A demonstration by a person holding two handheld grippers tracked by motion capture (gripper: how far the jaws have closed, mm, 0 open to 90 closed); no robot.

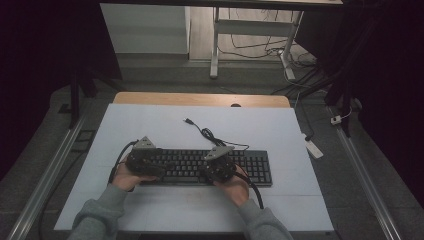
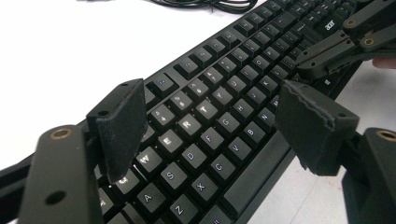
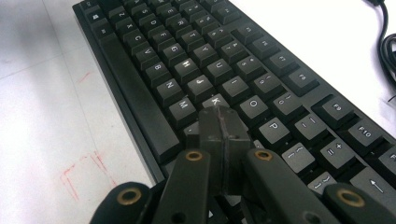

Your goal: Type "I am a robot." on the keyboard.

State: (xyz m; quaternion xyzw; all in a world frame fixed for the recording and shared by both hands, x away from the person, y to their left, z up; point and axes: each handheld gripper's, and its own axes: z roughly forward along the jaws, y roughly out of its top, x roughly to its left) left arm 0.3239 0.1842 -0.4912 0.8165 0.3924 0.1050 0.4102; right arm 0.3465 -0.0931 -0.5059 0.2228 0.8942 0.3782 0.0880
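- Jaws of the right gripper [image 3: 219, 122] are pressing flat against each other with nothing between them, their joined tip sitting just above the keys near K and L; whether it is touching a key cannot be told.
- Jaws of the left gripper [image 2: 210, 126] are standing wide apart, hovering over the keyboard's left half, with the Q, W, E, R and A, S, D keys showing between the two pads [image 2: 122, 128].
- In the high view, the black keyboard [image 1: 200, 167] is lying lengthwise across the near middle of the white counter [image 1: 150, 125], with both grippers over it: the left gripper [image 1: 145, 162] at its left end, the right gripper [image 1: 220, 167] around its middle.
- A person's hands are holding the grippers from the near side, grey sleeves [image 1: 95, 220] coming in from the bottom edge.
- The keyboard's cable [image 1: 207, 132] is lying loosely coiled on the counter just behind it, its plug end resting unconnected farther back.
- In the left gripper view, the right gripper [image 2: 336, 51] is showing farther along the keyboard, its closed tip down close to the keys.
- Faint red marks [image 3: 86, 170] are showing on the counter just in front of the keyboard in the right gripper view.
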